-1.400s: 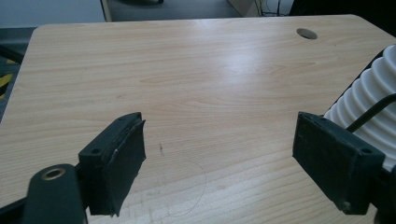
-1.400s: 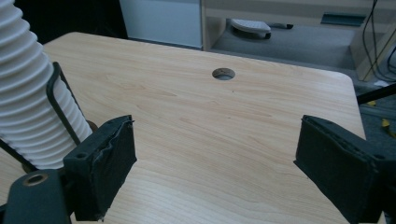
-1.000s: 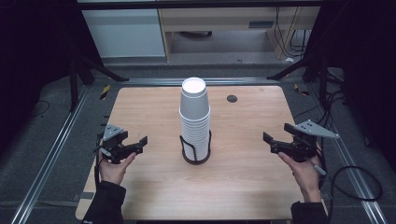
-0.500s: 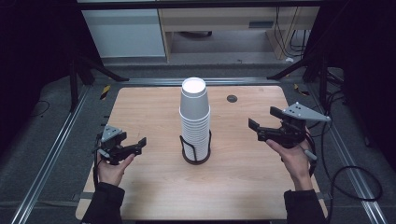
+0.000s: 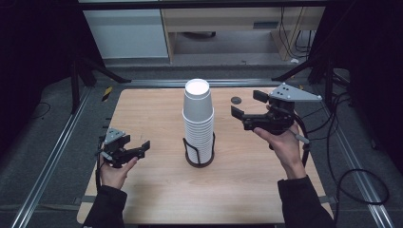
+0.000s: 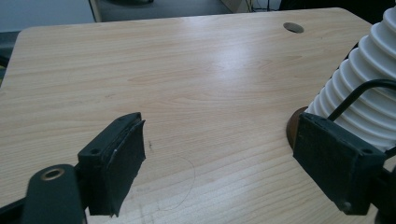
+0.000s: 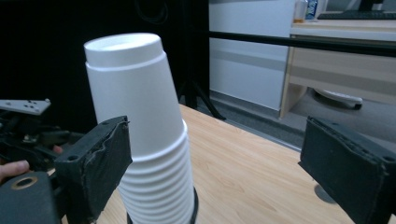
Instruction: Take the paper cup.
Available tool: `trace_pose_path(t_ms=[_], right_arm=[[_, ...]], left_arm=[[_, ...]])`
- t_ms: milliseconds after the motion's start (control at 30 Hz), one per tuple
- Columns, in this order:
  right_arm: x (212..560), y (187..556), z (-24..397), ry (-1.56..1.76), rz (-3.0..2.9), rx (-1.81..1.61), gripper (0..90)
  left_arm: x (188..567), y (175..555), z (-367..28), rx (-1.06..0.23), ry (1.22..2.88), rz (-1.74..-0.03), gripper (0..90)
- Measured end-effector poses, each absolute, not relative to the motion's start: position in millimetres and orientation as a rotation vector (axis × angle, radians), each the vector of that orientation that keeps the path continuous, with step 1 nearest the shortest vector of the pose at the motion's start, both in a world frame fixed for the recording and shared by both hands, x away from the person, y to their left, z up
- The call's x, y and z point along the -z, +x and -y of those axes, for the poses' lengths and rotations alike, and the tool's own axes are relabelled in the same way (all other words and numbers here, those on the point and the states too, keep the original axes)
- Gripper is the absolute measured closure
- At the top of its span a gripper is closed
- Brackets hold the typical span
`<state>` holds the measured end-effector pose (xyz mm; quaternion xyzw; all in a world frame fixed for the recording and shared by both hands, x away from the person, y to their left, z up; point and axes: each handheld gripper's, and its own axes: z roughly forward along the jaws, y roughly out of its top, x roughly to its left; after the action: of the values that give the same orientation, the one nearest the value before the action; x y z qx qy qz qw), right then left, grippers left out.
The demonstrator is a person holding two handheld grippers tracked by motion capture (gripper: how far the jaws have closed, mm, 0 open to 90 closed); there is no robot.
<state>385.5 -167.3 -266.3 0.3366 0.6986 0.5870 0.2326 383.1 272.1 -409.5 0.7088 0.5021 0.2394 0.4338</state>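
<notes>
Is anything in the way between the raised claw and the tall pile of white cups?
Nothing visible is. The right claw hangs open beside the top of the cup stack, with only open air between them. The black wire holder wraps only the stack's bottom.

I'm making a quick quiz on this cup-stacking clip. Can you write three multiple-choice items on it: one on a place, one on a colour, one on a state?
1. Where does the stack of cups stand?
A. In a dark wire holder near the table's middle
B. At the table's left edge
C. On the floor

2. What colour are the cups?
A. Red
B. White
C. Blue

3. How is the right gripper?
A. Shut on a cup
B. Lying on the table
C. Open, raised near the top of the stack

Answers:
1 A: the high view shows the holder around the stack's base, mid-table.
2 B: all views show white cups.
3 C: its jaws stand wide apart, touching nothing.
</notes>
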Motion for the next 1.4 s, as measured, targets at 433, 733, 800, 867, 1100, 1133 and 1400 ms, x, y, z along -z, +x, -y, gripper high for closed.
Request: trace_pose_path(t_ms=[433, 733, 800, 867, 1100, 1133, 1400], right_arm=[[260, 395, 126, 0.849, -1.991, -1.651, 7.6], [265, 406, 96, 0.817, -2.038, -1.661, 7.1], [267, 409, 92, 0.819, -2.039, -1.669, 7.0], [269, 412, 89, 0.826, -2.041, -1.677, 7.1], [277, 419, 74, 0.819, -2.062, -1.679, 7.0], [278, 420, 71, 0.814, -2.067, -1.676, 7.0], [287, 428, 60, 0.839, -2.089, -1.626, 6.8]], left_arm=[[412, 385, -270, -0.592, 1.78, -1.248, 15.7], [412, 385, -269, -0.587, 1.785, -1.241, 15.6], [412, 385, -269, -0.587, 1.787, -1.243, 15.6], [413, 385, -269, -0.587, 1.785, -1.242, 15.5], [413, 385, -269, -0.588, 1.79, -1.242, 15.5], [413, 385, -269, -0.587, 1.789, -1.242, 15.5], [414, 386, -268, -0.585, 1.797, -1.243, 15.5]])
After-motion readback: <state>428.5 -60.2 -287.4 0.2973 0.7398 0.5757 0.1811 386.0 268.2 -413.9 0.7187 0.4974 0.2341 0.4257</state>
